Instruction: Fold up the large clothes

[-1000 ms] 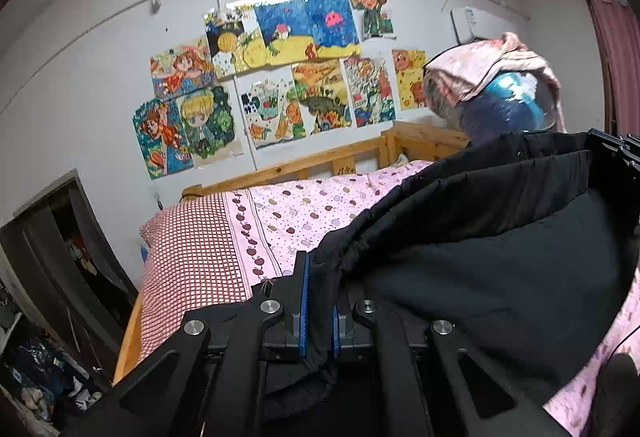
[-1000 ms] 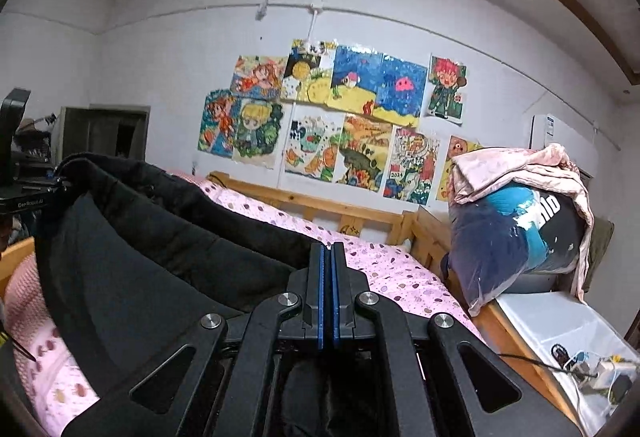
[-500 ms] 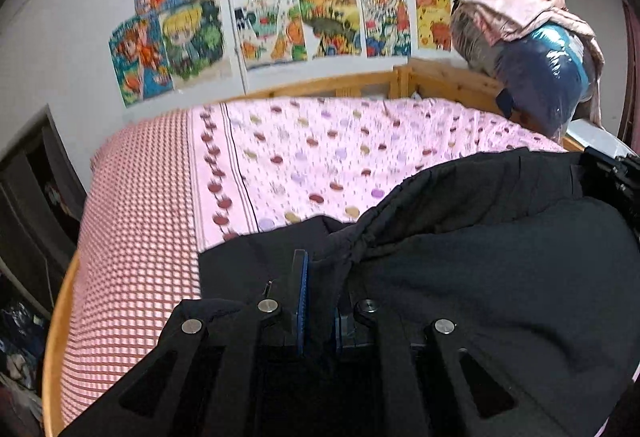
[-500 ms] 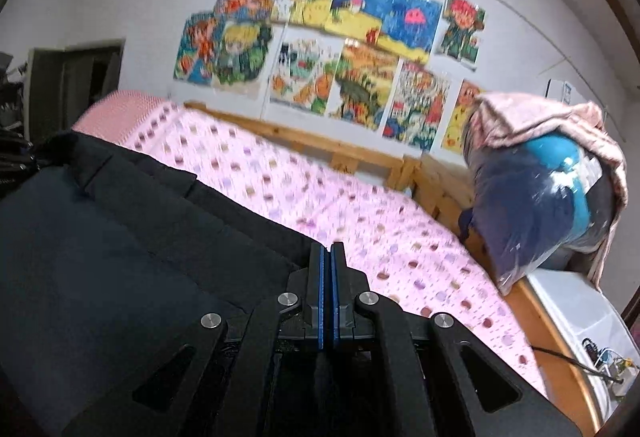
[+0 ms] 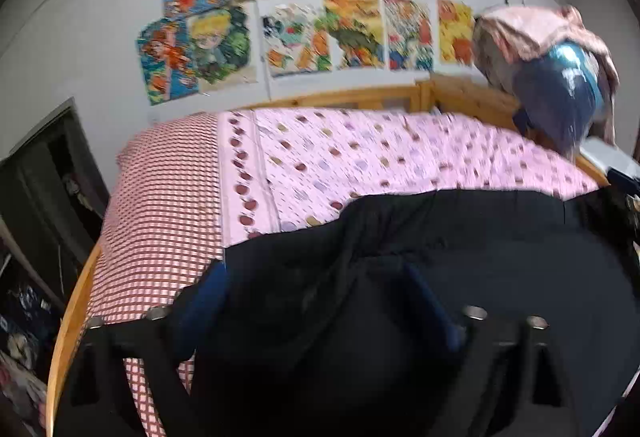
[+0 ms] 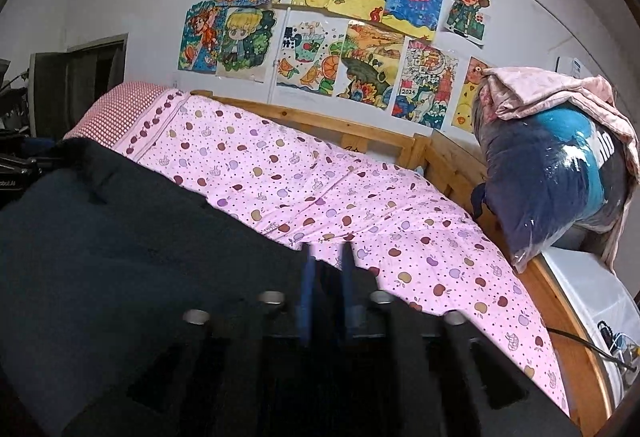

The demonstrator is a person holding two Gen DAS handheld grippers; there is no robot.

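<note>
A large black garment (image 5: 460, 249) lies spread on the pink apple-print bed sheet (image 5: 360, 157); it also shows in the right wrist view (image 6: 120, 237). My left gripper (image 5: 316, 281) is wide open, its blue-padded fingers (image 5: 208, 289) standing apart on either side of the garment's bunched left edge. My right gripper (image 6: 326, 261) is slightly open at the garment's right edge, with a narrow gap between the blue pads (image 6: 306, 277) and pink sheet (image 6: 360, 197) showing through it. The cloth rests on the bed under both grippers.
A wooden bed frame (image 6: 360, 129) runs behind and to the right. A plastic-wrapped bundle of bedding (image 6: 560, 173) sits at the bed's right end. Drawings (image 6: 340, 17) cover the wall. A dark cabinet (image 5: 44, 189) stands on the left, a white box with cables (image 6: 600, 309) on the right.
Both grippers came down from holding the garment up in the air to the bed. Both were shut on the cloth; now the left has opened wide and the right has opened a little.
</note>
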